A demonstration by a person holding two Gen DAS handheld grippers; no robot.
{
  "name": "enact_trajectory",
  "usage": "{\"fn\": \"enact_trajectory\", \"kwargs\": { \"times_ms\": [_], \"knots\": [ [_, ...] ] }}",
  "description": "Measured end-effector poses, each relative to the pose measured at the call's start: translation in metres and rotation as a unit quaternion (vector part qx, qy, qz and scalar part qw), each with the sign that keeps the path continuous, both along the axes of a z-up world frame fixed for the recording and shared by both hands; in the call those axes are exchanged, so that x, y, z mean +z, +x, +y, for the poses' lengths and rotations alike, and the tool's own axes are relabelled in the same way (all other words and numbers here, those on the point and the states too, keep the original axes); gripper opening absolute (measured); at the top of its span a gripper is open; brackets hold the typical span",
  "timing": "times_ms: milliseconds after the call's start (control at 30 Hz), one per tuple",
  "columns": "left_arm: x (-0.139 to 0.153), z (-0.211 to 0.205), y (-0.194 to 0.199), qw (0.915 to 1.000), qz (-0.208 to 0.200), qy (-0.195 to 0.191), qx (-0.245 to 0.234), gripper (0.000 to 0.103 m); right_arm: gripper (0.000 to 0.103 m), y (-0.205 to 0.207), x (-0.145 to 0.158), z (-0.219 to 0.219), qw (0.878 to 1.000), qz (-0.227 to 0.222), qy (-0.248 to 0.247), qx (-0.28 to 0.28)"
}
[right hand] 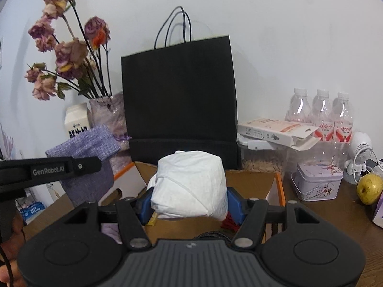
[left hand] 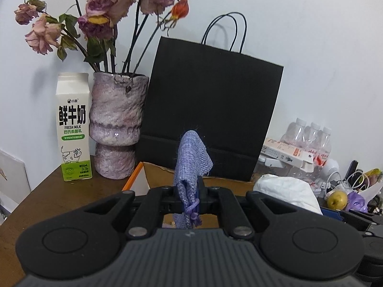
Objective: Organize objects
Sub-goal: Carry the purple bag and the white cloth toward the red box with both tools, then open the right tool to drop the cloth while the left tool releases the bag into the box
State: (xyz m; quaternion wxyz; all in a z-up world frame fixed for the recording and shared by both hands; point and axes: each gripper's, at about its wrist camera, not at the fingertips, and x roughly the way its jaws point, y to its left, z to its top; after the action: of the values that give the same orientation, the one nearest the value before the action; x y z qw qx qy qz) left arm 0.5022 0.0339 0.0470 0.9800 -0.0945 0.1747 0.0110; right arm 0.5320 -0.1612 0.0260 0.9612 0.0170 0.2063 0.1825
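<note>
The left gripper had its fingers pressed together on a purple fabric pouch, held up above the open cardboard box on the wooden bench. The right gripper pinched a white wrapped bundle between its blue fingers, over the same box. A black paper bag stood just behind the box.

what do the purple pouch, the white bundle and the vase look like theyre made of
Purple pouch: coarse woven fabric, matte, with visible weave and a drawstring cord.
White bundle: soft crinkled paper or thin nonwoven, matte, with folds; which one is unclear.
Vase: probably glazed ceramic, with a rough mottled lilac surface, small shiny glints and a chipped rim.
</note>
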Motion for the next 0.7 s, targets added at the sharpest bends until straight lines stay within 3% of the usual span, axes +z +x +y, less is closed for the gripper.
{"fn": "enact_trajectory", "kwargs": {
  "times_ms": [433,600,633,700],
  "knots": [
    [-0.024,0.000,0.022,0.9993,0.028,0.023,0.006,0.009,0.060,0.020,-0.025,0.004,0.999,0.036,-0.025,-0.014],
    [-0.033,-0.008,0.025,0.9983,0.037,0.044,0.004,0.011,0.068,0.023,-0.030,0.007,0.998,0.047,-0.039,-0.017],
    [-0.034,-0.009,0.026,0.9982,0.037,0.047,0.004,0.013,0.074,0.024,-0.031,0.007,0.998,0.049,-0.041,-0.017],
    [-0.035,-0.009,0.026,0.9982,0.037,0.047,0.006,0.031,0.084,0.025,-0.033,0.008,0.997,0.052,-0.047,-0.021]
  ]
}}
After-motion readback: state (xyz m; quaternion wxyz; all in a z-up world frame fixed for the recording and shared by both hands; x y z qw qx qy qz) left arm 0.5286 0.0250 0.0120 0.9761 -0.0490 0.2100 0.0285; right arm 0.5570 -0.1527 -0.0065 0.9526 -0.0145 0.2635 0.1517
